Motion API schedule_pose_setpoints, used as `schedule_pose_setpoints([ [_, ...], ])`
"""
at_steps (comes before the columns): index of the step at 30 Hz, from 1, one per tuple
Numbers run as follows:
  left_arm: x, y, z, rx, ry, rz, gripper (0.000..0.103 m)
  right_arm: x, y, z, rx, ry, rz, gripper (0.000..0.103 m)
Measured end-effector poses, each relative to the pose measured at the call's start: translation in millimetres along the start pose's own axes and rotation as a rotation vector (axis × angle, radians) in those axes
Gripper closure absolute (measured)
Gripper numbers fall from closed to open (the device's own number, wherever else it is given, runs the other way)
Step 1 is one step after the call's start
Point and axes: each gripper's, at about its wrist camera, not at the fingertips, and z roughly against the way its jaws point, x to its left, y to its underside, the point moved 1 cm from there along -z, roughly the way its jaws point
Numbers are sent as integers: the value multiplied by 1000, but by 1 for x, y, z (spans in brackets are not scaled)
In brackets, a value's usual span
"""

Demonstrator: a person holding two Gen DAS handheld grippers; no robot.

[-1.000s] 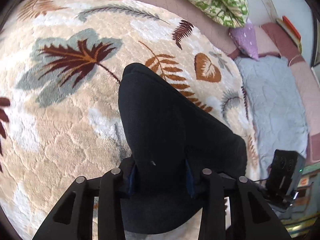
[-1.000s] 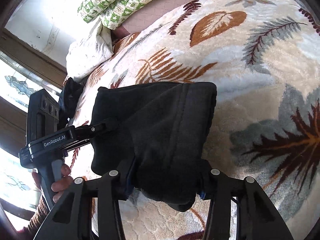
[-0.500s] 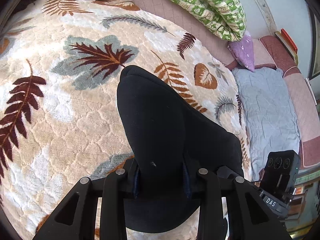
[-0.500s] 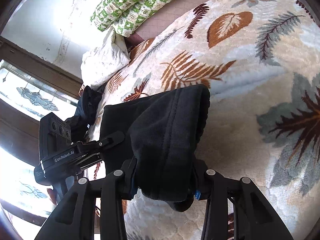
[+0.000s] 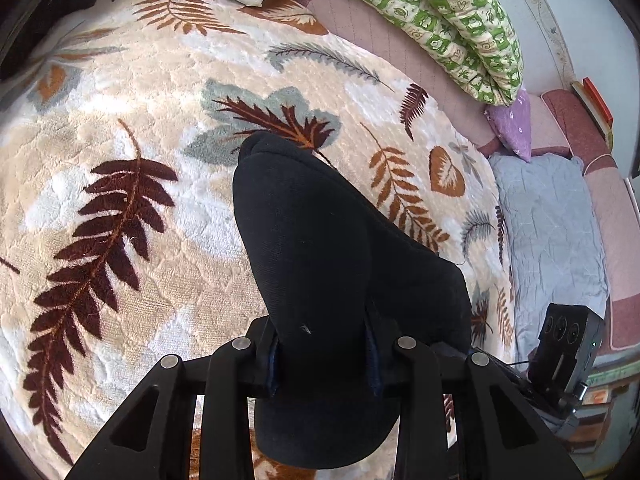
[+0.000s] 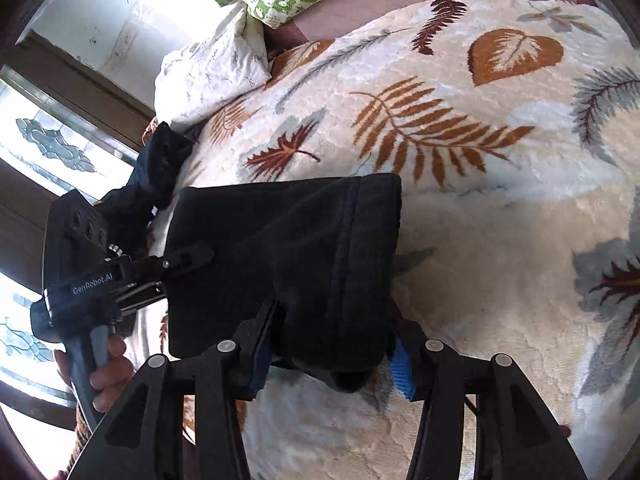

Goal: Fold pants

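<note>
The left hand-held gripper [image 5: 324, 356] is squeezed tight on a thick fold of the black pants [image 5: 320, 264]. The cloth bulges up between its pads and hangs below them. The right hand-held gripper [image 6: 328, 356] has the other end of the pants [image 6: 304, 256] between its fingers, and its jaws are opening. The blue pad [image 6: 400, 368] on one side stands clear of the cloth. The pants are folded into a thick bundle and held just above the bed. A hand [image 6: 108, 376] holds the left gripper's handle, low by the window side. Under it all lies a fluffy cream blanket [image 5: 120, 240] with brown and grey leaves. Further back sit a white pillow [image 6: 212, 72] and a green checked quilt [image 5: 440, 20]. A grey pad [image 5: 552, 232] and a small purple pillow [image 5: 512, 124] lie off to the side.
</note>
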Motion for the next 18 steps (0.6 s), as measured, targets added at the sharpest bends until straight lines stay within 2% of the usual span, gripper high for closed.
schedule_pose_setpoints([
  [1, 1, 0, 0, 2, 7, 7, 72, -1, 2, 0, -3, 22, 11, 46],
  [2, 1, 0, 1, 4, 15, 13, 72, -4, 3, 1, -13, 31, 9, 37],
  [3, 2, -1, 1, 6, 16, 12, 71, -9, 6, 2, -25, 15, -9, 34],
  [4, 4, -3, -1, 11, 11, 12, 71, -14, 7, -2, -20, -21, -33, 30],
  [7, 9, -6, -7, 30, 8, 40, 71, -26, 10, -33, 71, -166, -134, 26],
  [8, 10, -7, -8, 29, 9, 45, 71, -28, 12, -33, 25, -188, -152, 27],
  [9, 10, -7, -8, 21, 0, 46, 71, -28, 12, -32, -16, -229, -159, 27],
  [10, 11, -8, -8, 15, -8, 47, 71, -28, 11, -32, -35, -260, -172, 38],
  [11, 12, -9, -8, 14, -14, 52, 71, -28, 11, -34, -41, -284, -197, 56],
  [14, 13, -14, -2, -3, -22, 69, 72, -24, 6, -35, -43, -339, -238, 58],
  [18, 12, -29, 27, -88, -44, 46, 72, 2, -14, -27, -64, -397, -210, 59],
])
